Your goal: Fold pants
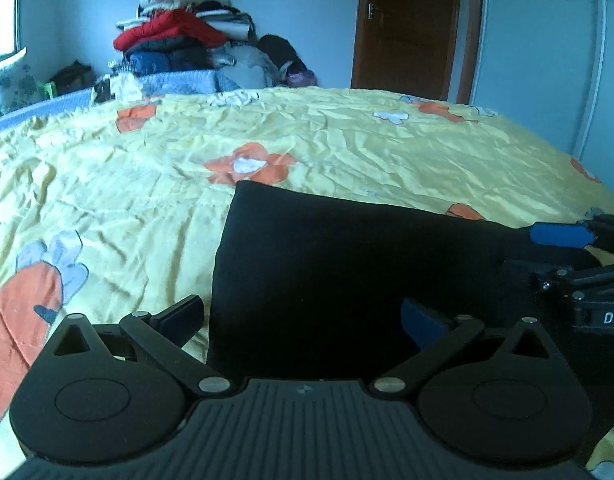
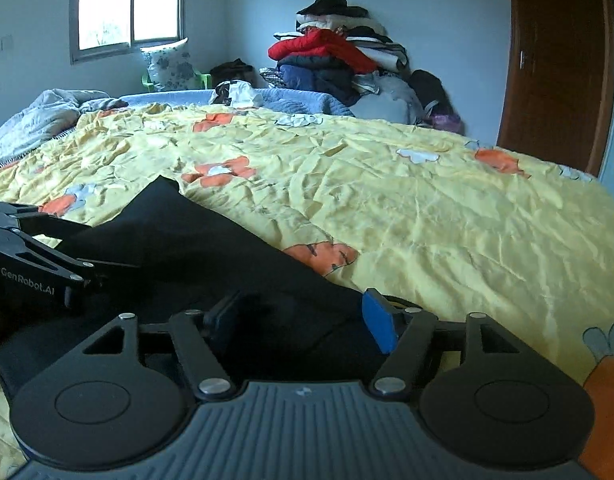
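Your left gripper (image 1: 303, 316) stands wide, jaws straddling the near edge of the black pants (image 1: 347, 264), pads not pressing the cloth. Your right gripper (image 2: 303, 320) is also spread, pants between its fingers, no visible pinch; its dark left pad is hard to make out against the fabric. The pants lie folded flat on the yellow flowered bedspread (image 2: 427, 208), their near end cut off by the gripper bodies. "GenRobot.AI" reads on the left gripper in the right view; "DA" is cut off at the other view's edge. Farther back: clothes pile (image 2: 335, 56), window (image 2: 127, 4), brown door (image 1: 411, 24).
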Motion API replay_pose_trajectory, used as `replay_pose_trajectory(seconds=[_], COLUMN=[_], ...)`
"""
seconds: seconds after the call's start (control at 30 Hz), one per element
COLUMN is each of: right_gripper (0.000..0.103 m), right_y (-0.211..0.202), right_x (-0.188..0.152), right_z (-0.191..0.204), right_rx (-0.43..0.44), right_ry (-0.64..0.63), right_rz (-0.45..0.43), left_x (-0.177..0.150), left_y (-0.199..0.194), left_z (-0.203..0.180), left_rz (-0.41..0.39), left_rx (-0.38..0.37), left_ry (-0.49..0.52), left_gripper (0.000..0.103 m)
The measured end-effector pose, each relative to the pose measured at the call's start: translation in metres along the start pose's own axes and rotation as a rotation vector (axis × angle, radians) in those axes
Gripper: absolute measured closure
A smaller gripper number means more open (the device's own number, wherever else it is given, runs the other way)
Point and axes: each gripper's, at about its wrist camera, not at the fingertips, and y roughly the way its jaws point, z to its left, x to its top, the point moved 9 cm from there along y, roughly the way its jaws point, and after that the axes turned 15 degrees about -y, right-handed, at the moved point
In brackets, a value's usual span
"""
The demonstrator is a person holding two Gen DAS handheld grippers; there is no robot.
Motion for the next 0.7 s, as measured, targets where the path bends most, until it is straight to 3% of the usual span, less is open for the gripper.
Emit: replay_pose_trajectory(seconds=[0.07,0.2,0.37,0.53,0.7], right_gripper=[0.030,0.003,0.002,0.000,0.000], right_y=[-0.002,-0.018,-0.053,-0.042,-0.041], right_x=[0.000,-0.001,-0.003,-0.020,-0.027], right_z=[-0.001,-0.006,0.007,0.024,0.017], right_rx=[-0.010,-0.114,-0.144,-0.212,-0.167], right_ry=[0.005,0.078,0.114,-0.053,0.032], right_rz=[0.004,0.041,-0.009,0.082,0.066], left_x=[0.000,-0.001,-0.001,-0.002,-0.002], left_y=[-0.002,-0.003,-0.003,-0.003,-0.003], left_z=[-0.002,-0.003,-0.002,-0.002,0.001], left_rz=[-0.021,-0.035,-0.035,-0.040,-0.031], left_rx=[0.010,0.014,0.011,0.015,0.000], left_ry=[0.024,0.036,0.031,0.033,0.007], left_gripper=[0.000,0.000,0.000,0.000,0.000])
